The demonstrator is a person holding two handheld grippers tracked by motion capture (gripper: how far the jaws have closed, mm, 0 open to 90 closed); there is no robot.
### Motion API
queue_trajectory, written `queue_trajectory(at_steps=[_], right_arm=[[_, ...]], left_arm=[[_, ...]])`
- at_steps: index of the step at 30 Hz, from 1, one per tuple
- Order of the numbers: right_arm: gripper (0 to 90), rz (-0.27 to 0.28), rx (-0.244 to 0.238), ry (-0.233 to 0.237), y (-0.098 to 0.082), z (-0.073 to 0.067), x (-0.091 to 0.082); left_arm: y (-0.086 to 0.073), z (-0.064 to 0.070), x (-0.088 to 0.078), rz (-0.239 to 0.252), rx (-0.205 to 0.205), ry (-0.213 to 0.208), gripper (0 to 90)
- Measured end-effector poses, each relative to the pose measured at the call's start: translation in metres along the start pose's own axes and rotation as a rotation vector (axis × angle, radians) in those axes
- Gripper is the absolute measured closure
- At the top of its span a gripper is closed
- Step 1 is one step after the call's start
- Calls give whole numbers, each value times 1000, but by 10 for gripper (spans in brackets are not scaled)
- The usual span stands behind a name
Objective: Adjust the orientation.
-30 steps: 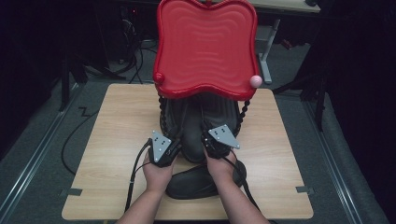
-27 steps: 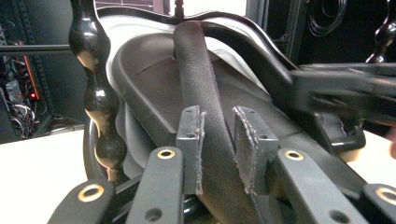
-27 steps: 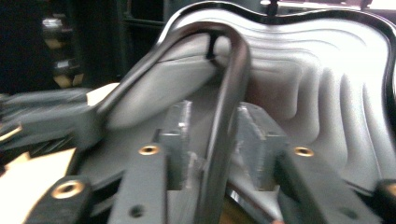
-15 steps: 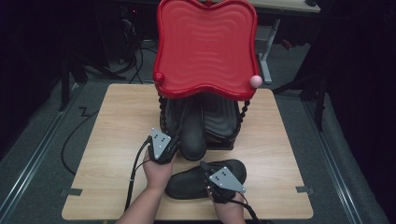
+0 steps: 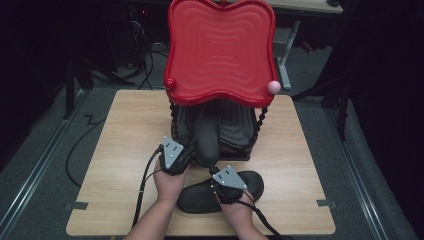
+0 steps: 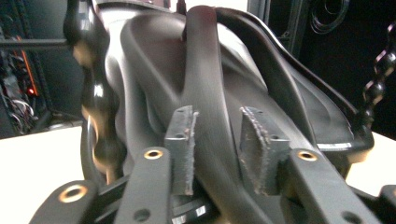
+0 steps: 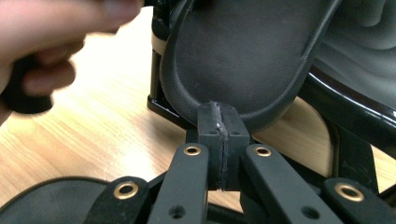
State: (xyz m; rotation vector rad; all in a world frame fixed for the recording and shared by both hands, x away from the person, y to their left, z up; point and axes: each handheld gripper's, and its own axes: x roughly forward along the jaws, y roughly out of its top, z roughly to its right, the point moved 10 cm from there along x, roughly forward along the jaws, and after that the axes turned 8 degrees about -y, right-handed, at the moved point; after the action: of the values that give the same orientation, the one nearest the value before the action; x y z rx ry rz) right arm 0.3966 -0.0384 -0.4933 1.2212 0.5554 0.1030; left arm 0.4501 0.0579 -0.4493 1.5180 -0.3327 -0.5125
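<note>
Black shoe btwn open jaws.

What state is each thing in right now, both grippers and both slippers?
left gripper: open, jaws just been opening, astride the upright slipper.
right gripper: shut, nothing seen between its pads.
upright slipper: standing on end against the rack's lower shelf.
flat slipper: lying on the table in front of the rack.
red top tray: nothing on it.
</note>
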Motion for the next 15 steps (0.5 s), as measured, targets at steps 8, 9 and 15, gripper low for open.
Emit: queue_trajectory(at_steps=[8,9,15], right_arm=[[895,11,-12,-21,7,4,8],[895,13,-17,-25,9,5,9],[893,26,6,-24,16,8,18]], left_arm=[[-17,26,-18,4,43,-51,594],[-17,28,-17,1,52,-54,594],[-14,22,-10,4,59,-30,659]])
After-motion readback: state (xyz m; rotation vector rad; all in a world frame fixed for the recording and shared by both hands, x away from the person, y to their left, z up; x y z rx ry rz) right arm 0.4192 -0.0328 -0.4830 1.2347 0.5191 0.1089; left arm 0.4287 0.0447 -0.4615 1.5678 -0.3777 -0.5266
